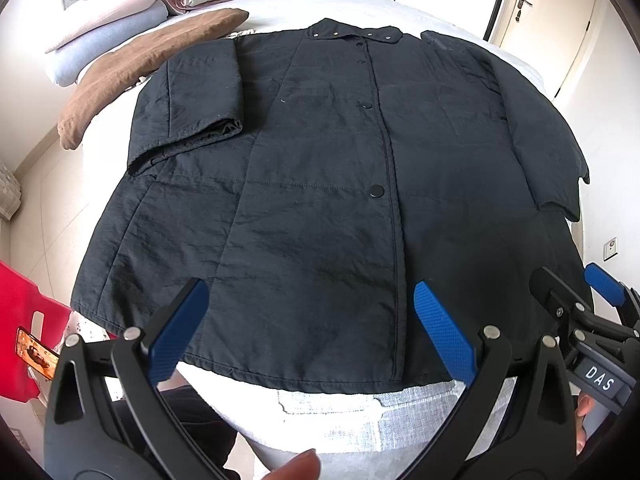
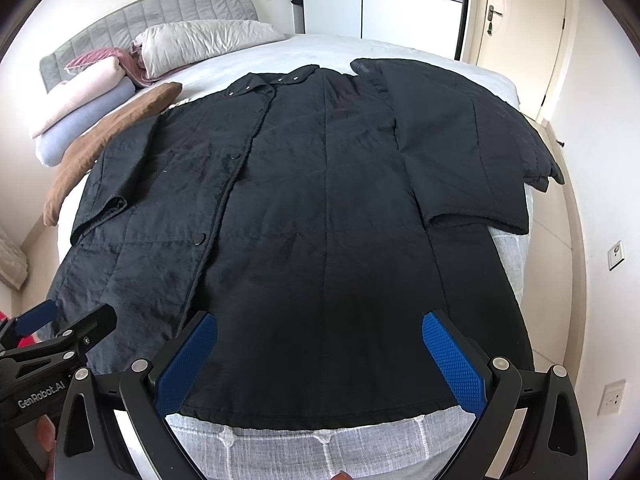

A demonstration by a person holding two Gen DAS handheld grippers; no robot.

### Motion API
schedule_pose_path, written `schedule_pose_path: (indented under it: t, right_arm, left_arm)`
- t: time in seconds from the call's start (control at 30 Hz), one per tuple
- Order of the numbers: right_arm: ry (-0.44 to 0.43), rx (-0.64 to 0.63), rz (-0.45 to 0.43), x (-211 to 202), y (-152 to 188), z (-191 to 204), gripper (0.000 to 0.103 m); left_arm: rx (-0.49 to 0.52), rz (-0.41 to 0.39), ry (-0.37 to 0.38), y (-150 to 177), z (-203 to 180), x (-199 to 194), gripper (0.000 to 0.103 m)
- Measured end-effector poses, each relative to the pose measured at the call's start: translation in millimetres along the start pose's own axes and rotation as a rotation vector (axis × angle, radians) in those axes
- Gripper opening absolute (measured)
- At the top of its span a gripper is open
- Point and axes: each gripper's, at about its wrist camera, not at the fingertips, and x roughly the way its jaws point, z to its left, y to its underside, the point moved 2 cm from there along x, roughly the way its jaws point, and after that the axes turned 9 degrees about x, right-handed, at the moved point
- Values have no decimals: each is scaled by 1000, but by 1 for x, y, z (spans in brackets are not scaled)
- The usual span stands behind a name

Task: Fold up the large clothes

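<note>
Blue-padded fingers point(image 1: 444, 332) of the left gripper point(image 1: 308, 328) are spread wide and grasp nothing; the right gripper point(image 2: 320, 360) is likewise released, both hovering over the near hem at the bottom of each frame. One black coat point(image 1: 320, 184) lies flat, front up and buttoned, filling the centre of the bed point(image 2: 340, 46), collar at the top. Its two sleeves lie folded inward: one point(image 1: 200, 96) centre left, one point(image 2: 460, 152) centre right. Upper left: one brown towel point(image 2: 108, 140), stacked folded blankets point(image 2: 88, 96) and one pillow point(image 2: 208, 38). Nothing covers the coat. Legible writing: "DAS" point(image 1: 600, 378) and "GenRobot.AI" point(image 2: 40, 394).
</note>
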Motion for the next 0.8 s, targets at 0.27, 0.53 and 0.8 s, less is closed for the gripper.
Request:
schedule_pose_path:
  t: [0.27, 0.53, 0.8]
  right_arm:
    - [8, 4, -3, -1, -1, -4, 103]
    - [23, 10, -7, -2, 0, -11, 103]
    - [36, 22, -13, -2, -1, -16, 103]
  left_arm:
    - [1, 0, -20, 0, -1, 2, 102]
    - [13, -8, -51, 0, -2, 4, 102]
    - [12, 9, -59, 0, -1, 5, 102]
